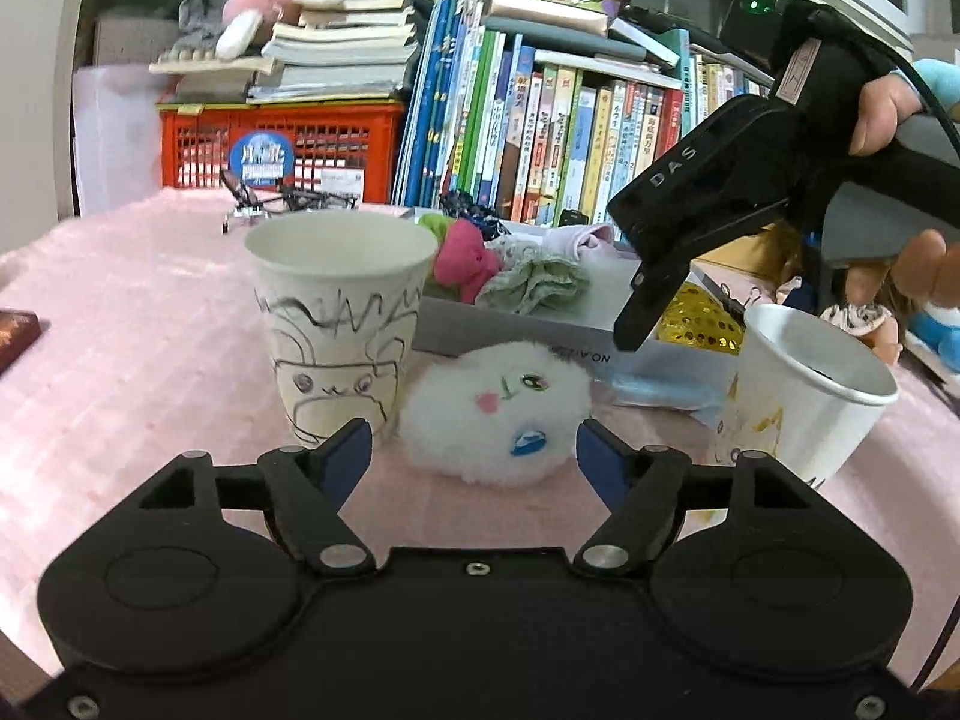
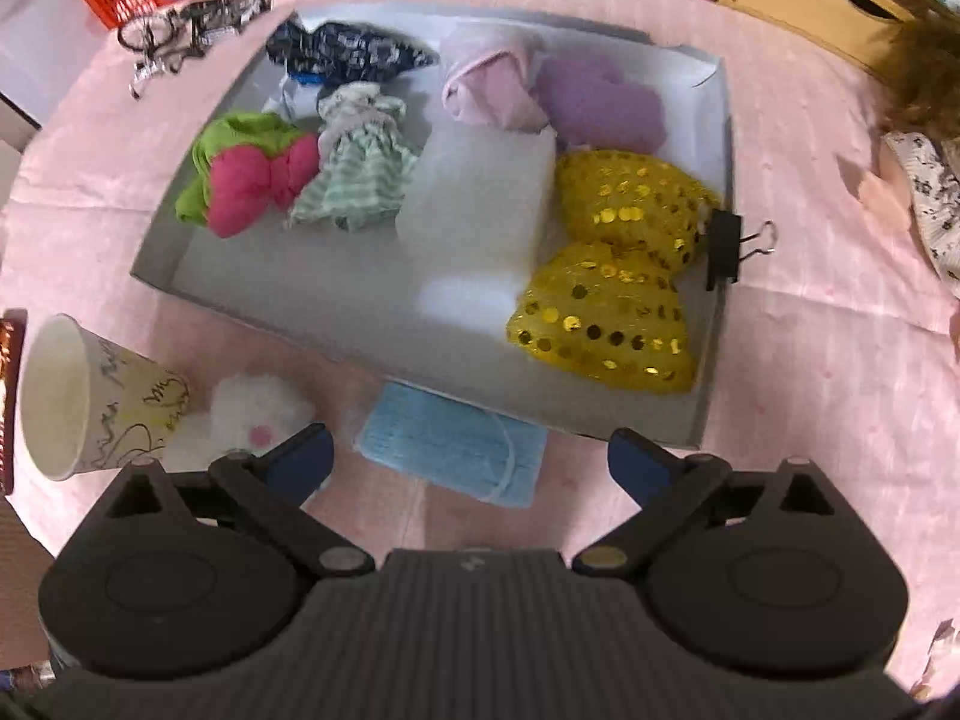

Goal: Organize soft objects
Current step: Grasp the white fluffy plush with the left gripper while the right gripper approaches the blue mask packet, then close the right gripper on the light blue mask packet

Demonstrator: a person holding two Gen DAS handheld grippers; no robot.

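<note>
A white fluffy plush face (image 1: 495, 414) lies on the pink cloth, just ahead of my open, empty left gripper (image 1: 474, 459); it also shows in the right wrist view (image 2: 255, 411). A grey shallow box (image 2: 336, 324) holds a green and pink bow (image 2: 249, 177), a striped doll dress (image 2: 360, 177), dark patterned cloth (image 2: 351, 51), lilac cloth (image 2: 498, 81) and yellow sequin pieces (image 2: 606, 312). A blue face mask (image 2: 450, 444) lies in front of the box, under my open, empty right gripper (image 2: 471, 462), which hovers above; it also shows in the left wrist view (image 1: 636, 324).
A scribbled paper cup (image 1: 339, 318) stands left of the plush; a second cup (image 1: 804, 390) stands at right. A black binder clip (image 2: 723, 246) sits on the box's right wall. Books (image 1: 540, 138), a red crate (image 1: 276, 144) and dolls (image 1: 864, 312) crowd the back and right.
</note>
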